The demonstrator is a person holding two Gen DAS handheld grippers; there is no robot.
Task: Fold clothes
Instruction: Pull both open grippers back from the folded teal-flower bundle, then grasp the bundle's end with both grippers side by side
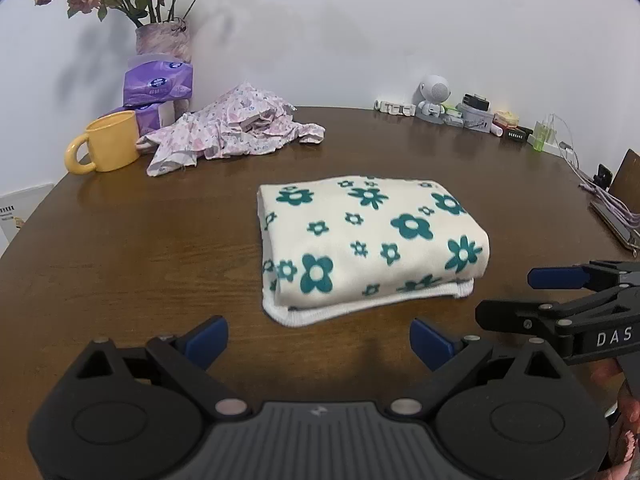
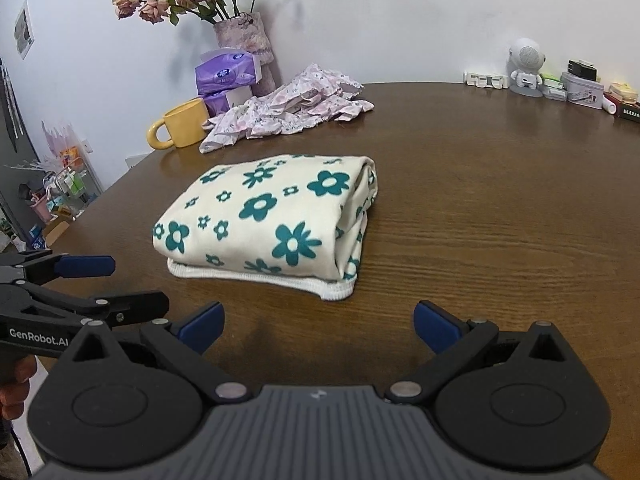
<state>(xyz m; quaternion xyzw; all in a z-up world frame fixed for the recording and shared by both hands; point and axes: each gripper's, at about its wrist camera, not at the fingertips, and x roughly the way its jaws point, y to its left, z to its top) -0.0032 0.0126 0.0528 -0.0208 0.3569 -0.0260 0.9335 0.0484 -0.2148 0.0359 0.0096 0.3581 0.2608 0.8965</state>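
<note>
Trouble here would mostly be undoing good work: in the left wrist view the folded cream garment (image 1: pixel 370 242) sits mid-counter (image 1: pixel 120 264), and the left gripper (image 1: pixel 318 338) hangs just short of it, fingers spread and empty. Nudge that ribbed hem and the stack slumps. Right wrist view, the right gripper (image 2: pixel 318 326) is also released, and the crumpled pink garment (image 2: pixel 288 110) behind the folded one touches a yellow mug (image 2: pixel 182 124), so a careless tug could tip it.

Even, soft indoor light fills both sharp fisheye views, with faint flower shadows on the wall (image 1: pixel 360 40), dark vignetted corners and curved edges.
</note>
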